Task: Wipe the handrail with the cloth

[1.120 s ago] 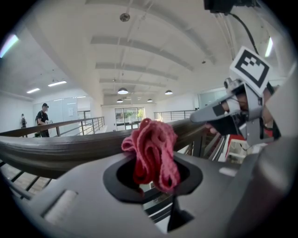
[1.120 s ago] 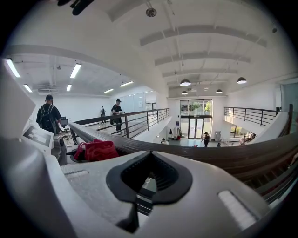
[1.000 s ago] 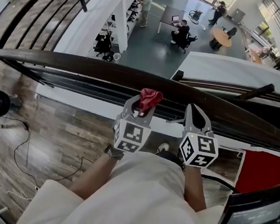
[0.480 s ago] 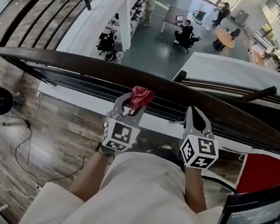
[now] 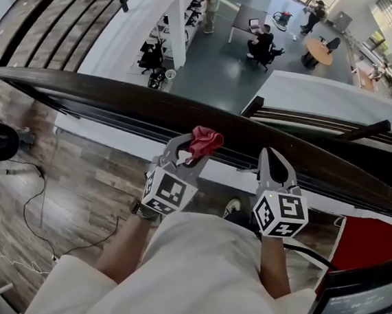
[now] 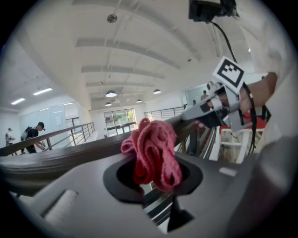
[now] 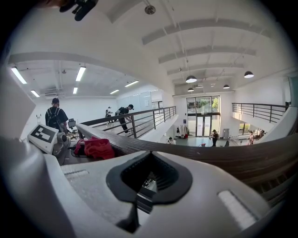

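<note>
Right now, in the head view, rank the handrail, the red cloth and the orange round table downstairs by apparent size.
1. The handrail, spanning the whole frame.
2-3. The cloth and the round table look about alike. The table lies far below, so I won't rank them.

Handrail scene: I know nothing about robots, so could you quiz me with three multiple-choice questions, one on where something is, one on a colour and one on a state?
1. Where is the cloth?
A) on the floor
B) clamped in the left tongs, at the handrail
C) folded on a desk

2. What colour is the cloth?
A) blue
B) white
C) red

3. How are the right tongs?
A) shut, holding nothing
B) wide open
C) shut on a bottle

Answers:
1 B, the left gripper view shows the cloth bunched between its jaws.
2 C, it looks red in every view.
3 A, the right gripper view shows its jaws together with nothing between them.
</note>
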Motion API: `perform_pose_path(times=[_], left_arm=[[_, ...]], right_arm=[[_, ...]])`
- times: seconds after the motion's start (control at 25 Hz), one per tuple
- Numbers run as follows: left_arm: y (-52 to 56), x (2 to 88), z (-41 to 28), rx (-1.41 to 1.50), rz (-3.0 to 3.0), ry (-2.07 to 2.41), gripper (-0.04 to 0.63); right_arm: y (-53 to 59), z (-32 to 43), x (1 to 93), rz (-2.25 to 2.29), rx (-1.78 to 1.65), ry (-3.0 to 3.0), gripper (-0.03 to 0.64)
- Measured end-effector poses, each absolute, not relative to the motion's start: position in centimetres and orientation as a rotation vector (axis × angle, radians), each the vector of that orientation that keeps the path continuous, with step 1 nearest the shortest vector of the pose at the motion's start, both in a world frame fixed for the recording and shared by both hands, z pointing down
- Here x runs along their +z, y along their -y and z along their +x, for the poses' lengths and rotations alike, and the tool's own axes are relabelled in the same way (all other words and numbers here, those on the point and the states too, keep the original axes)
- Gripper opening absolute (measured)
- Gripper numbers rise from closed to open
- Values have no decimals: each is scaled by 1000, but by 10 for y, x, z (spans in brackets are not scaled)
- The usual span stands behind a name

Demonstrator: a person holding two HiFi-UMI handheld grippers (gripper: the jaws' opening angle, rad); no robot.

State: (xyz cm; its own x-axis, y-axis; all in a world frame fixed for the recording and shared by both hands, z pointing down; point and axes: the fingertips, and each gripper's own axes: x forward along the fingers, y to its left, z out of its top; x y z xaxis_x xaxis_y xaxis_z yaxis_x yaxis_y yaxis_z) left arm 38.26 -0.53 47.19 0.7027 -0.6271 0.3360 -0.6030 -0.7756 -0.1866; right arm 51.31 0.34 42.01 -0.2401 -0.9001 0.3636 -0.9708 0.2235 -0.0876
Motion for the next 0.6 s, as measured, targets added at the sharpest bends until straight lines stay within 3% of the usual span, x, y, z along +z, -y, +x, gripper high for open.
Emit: perform_pose_path(times=[0.6], left_arm=[[-14,462,460,-529,-2939,-916,124]], right_arm=[[-12,596,407,1923,402,2152,3]])
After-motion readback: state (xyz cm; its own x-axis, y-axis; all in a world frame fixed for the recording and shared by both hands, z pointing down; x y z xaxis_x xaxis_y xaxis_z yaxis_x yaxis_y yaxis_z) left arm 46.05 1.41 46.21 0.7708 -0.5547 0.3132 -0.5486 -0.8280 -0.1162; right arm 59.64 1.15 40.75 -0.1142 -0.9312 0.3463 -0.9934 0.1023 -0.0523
